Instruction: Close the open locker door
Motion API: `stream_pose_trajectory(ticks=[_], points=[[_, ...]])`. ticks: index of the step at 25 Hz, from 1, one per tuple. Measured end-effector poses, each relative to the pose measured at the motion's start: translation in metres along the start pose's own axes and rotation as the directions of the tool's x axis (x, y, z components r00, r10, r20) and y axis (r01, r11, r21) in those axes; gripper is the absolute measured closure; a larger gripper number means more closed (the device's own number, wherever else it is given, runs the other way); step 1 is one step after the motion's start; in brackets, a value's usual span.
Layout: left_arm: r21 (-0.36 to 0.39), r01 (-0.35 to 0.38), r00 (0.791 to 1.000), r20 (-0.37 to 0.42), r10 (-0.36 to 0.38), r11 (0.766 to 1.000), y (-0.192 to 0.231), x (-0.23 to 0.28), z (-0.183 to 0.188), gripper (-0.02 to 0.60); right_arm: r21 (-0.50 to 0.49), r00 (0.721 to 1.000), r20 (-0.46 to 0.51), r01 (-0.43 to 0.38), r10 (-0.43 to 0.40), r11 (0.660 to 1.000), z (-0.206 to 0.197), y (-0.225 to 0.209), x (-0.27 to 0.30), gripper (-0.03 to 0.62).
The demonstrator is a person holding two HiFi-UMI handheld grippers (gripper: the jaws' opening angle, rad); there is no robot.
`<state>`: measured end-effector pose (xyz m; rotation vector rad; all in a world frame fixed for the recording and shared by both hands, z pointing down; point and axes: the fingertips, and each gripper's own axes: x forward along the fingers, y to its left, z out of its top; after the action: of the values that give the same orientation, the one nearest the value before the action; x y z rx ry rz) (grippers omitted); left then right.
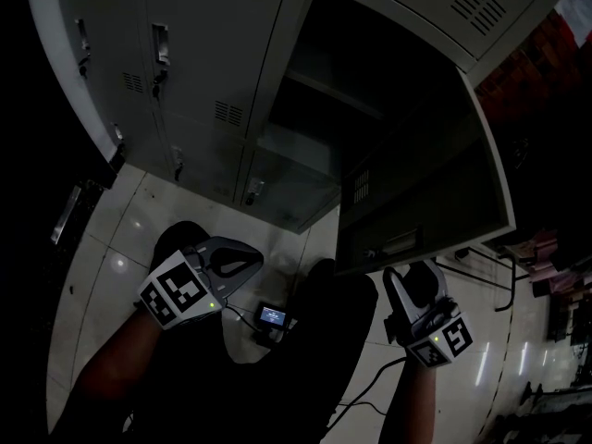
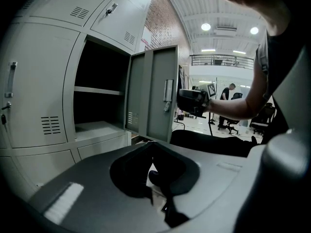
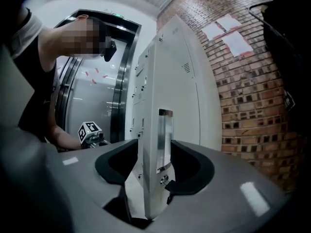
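The grey locker door [image 1: 421,183] stands swung out from its open compartment [image 1: 314,100], which holds a shelf. My right gripper [image 1: 412,280] is at the door's free edge. In the right gripper view the door's edge [image 3: 153,130] with its recessed handle [image 3: 165,140] stands between the jaws of my right gripper [image 3: 146,178], which is open, with a gap showing on the left side. My left gripper [image 1: 242,259] hangs low, away from the locker, shut on nothing [image 2: 158,188]. From the left gripper view the door [image 2: 155,98] shows with the right gripper [image 2: 192,101] at its handle.
Closed lockers [image 1: 185,63] fill the row to the left of the open one. A small device with a cable [image 1: 273,317] lies on the tiled floor between the person's legs. A brick wall [image 3: 248,96] is to the right of the lockers. Office chairs [image 2: 228,123] stand far back.
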<state>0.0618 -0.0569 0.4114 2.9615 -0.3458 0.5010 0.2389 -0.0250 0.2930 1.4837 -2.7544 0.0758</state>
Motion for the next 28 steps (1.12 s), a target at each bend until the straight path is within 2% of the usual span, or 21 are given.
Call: stream_pose_trajectory(ticks=[2, 5, 6, 8, 15, 20, 28], points=[[0.0, -0.001, 1.0, 0.0, 0.001, 1.0, 0.0, -0.001, 0.0, 0.569, 0.046, 0.998, 0.004, -0.06, 0.06, 0.997, -0.001, 0.002, 0.008, 0.379], [0.0, -0.002, 1.0, 0.001, 0.002, 1.0, 0.0, 0.0, 0.0, 0.569, 0.045, 0.996, -0.006, -0.088, 0.088, 0.995, -0.007, -0.002, 0.01, 0.392], [-0.001, -0.002, 1.0, 0.001, 0.002, 1.0, 0.0, 0.0, 0.0, 0.569, 0.043, 0.996, 0.002, -0.088, 0.088, 0.995, -0.005, 0.0, 0.013, 0.433], [-0.002, -0.001, 1.0, 0.001, 0.001, 1.0, 0.0, 0.0, 0.001, 0.569, 0.034, 0.997, 0.02, -0.081, 0.08, 0.996, 0.002, 0.008, 0.022, 0.447], [-0.006, 0.0, 1.0, 0.009, 0.0, 1.0, 0.0, -0.001, 0.002, 0.569, 0.001, 0.996, 0.039, -0.075, 0.075, 0.997, 0.002, 0.034, 0.058, 0.453], [-0.008, 0.001, 1.0, 0.021, 0.0, 1.0, 0.0, -0.003, 0.003, 0.569, -0.04, 0.998, 0.013, -0.055, 0.055, 0.998, -0.006, 0.043, 0.084, 0.456], [-0.016, -0.003, 0.999, 0.044, 0.003, 1.0, 0.001, -0.009, 0.004, 0.569, -0.094, 1.0, -0.009, 0.012, -0.013, 0.995, -0.003, 0.056, 0.144, 0.457]])
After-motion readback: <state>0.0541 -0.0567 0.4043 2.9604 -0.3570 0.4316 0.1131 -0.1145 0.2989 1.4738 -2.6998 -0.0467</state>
